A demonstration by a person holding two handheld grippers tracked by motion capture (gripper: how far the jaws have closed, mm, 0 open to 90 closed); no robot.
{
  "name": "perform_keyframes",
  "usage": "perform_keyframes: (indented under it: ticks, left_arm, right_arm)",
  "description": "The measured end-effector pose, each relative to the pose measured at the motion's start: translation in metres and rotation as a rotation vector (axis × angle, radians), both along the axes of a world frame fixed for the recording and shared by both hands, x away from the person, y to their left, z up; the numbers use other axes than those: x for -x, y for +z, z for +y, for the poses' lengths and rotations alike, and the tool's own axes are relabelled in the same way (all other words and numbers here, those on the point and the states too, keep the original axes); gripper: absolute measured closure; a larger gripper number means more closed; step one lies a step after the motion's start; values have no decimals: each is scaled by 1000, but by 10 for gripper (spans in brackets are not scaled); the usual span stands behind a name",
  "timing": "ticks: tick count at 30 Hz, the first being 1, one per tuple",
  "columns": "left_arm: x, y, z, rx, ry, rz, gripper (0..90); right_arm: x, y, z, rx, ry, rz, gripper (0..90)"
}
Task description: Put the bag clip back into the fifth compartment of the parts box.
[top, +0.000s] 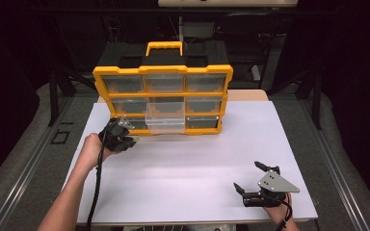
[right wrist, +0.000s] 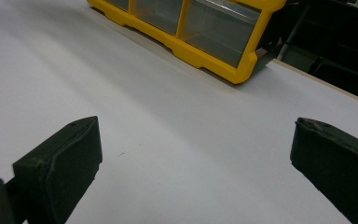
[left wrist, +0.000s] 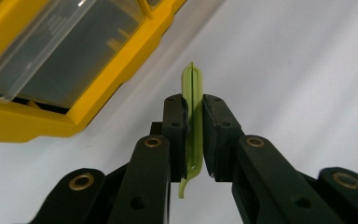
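Observation:
A yellow organizer case (top: 163, 70) with clear drawers stands upright at the back of the white table (top: 197, 163). Its middle clear drawer (top: 165, 118) is pulled out. My left gripper (top: 131, 140) hovers just in front of the case's lower left corner, held by a hand. In the left gripper view its jaws (left wrist: 194, 121) are shut on a thin light-green plastic strip (left wrist: 193, 88), which stands on edge between the pads, with the case (left wrist: 98, 60) close at the upper left. My right gripper (top: 247, 176) rests near the front right, open, nothing between its pads (right wrist: 60, 163).
A yellow carry handle (top: 164, 46) tops the case. Dark equipment and black frames stand behind the table. A tan board edge (top: 248, 95) shows behind the case's right side. The right gripper view looks across bare white table toward the case's corner (right wrist: 242, 65).

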State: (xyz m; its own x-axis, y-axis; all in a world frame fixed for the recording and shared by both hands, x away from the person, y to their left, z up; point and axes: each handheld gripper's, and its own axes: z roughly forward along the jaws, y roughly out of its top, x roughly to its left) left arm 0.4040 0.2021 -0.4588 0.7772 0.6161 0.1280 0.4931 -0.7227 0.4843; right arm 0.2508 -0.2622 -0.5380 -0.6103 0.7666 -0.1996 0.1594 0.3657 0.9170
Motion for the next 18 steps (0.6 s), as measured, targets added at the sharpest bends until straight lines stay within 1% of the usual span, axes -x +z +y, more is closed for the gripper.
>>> perform_keyframes:
  ticks: [8, 13, 15, 18]
  left_arm:
    - [-6, 10, 2, -6, -5, -1, 803]
    - [-9, 16, 4, -17, -9, -2, 804]
    - [-10, 19, 4, -29, -14, -1, 804]
    - [-11, 23, 4, -27, -20, 2, 804]
  right_arm:
    - [0, 0, 0, 2, 0, 0, 15]
    - [0, 0, 0, 2, 0, 0, 16]
    - [0, 0, 0, 1, 0, 0, 16]
    - [0, 0, 0, 2, 0, 1, 15]
